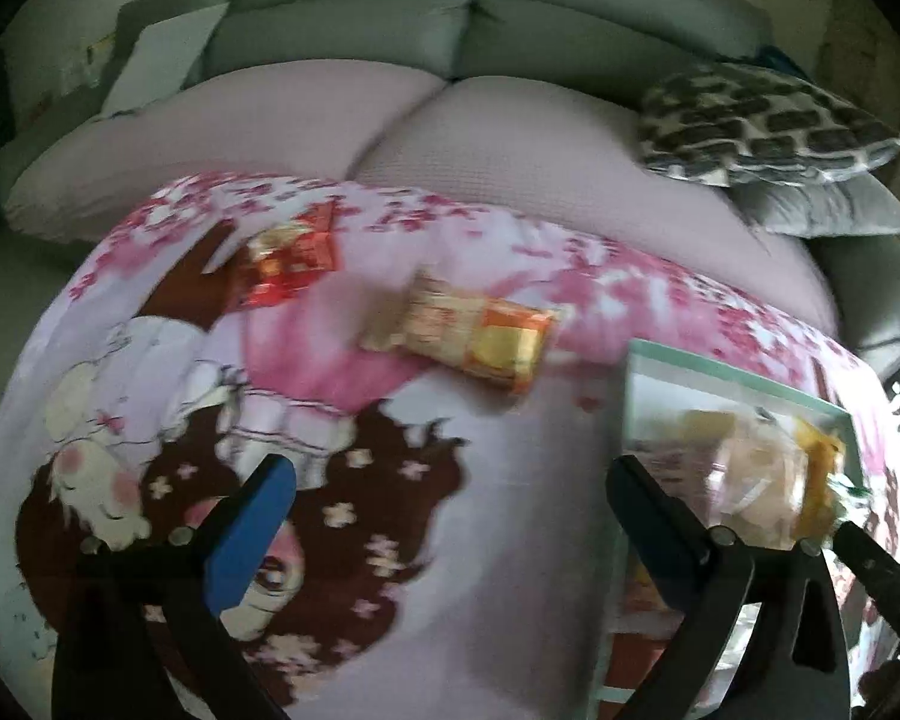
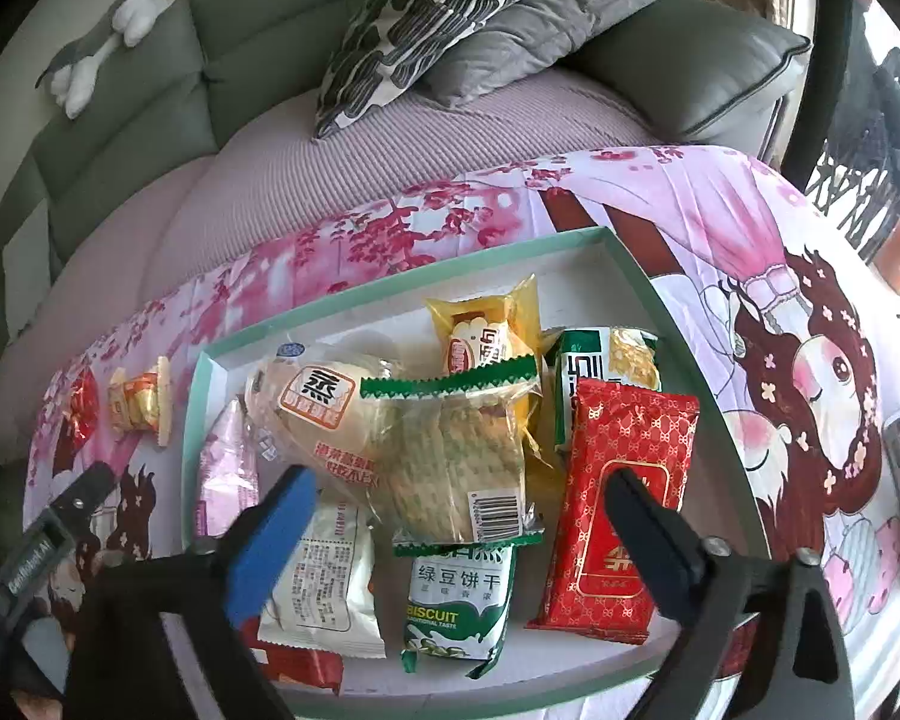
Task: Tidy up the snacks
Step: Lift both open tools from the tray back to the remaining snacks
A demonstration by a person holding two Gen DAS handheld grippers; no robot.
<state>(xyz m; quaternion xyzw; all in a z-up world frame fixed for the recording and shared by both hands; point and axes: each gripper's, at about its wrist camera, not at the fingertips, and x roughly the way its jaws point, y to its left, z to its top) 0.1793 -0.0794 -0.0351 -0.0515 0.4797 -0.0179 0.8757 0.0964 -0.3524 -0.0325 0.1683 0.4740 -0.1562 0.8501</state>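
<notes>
— Where have the snacks ended up?

— Mostly in the green-rimmed tray (image 2: pixel 390 276) on the pink cartoon cloth (image 2: pixel 720 228). The clear pack of green biscuits (image 2: pixel 456 468) lies on top in the middle, a bun pack (image 2: pixel 324 408) to its left, a yellow cake pack (image 2: pixel 486 336) just beyond, and the red wipes pack (image 2: pixel 618 492) on the right.

— Any outside it?

— Two, left of the tray: an orange wafer pack (image 1: pixel 480 336) and a red foil pack (image 1: pixel 288 264) farther left (both blurred in the left camera).

— And the grippers?

— The right gripper (image 2: pixel 462 504) stands wide above the biscuit pack, pads clear of it. The left gripper (image 1: pixel 450 492) is spread wide too, over bare cloth on the near side of the wafer pack, nothing between its fingers.

— Behind?

— A grey sofa (image 2: pixel 150 96) with a patterned cushion (image 2: pixel 432 12).
</notes>
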